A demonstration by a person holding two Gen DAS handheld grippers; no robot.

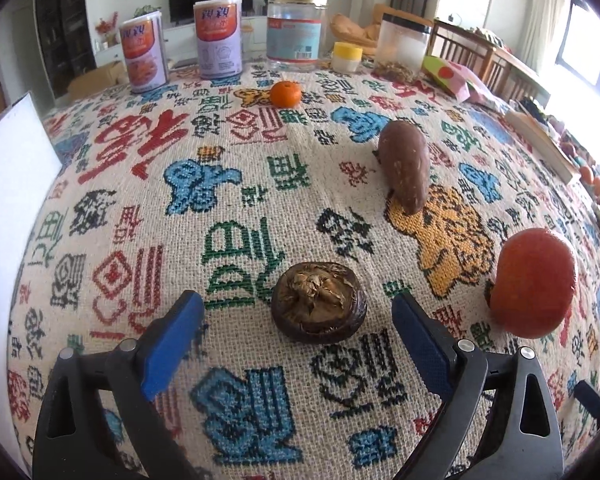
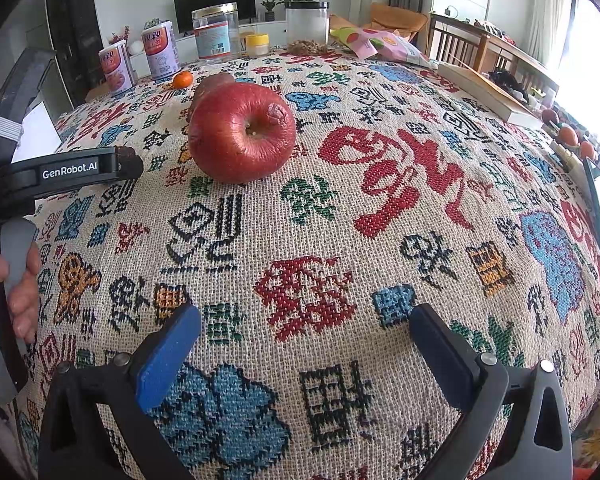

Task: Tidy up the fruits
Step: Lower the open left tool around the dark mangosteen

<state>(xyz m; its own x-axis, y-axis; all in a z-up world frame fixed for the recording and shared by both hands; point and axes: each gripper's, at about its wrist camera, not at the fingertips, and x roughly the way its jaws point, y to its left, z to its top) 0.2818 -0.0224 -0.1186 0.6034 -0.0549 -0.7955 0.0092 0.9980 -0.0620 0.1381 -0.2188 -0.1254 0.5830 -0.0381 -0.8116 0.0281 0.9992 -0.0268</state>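
Dark-brown water chestnut (image 1: pixel 318 303) between open left gripper (image 1: pixel 296 312) jaws

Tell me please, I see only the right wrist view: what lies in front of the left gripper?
Observer: A round, wrinkled dark brown fruit sits between the fingertips of the left gripper.
Operator: Is it gripped already?
Observer: No. The jaws stand wide open, and cloth shows on both sides of it.
Operator: What hides behind the apple?
Observer: A brown sweet potato, lying apart from the apple.
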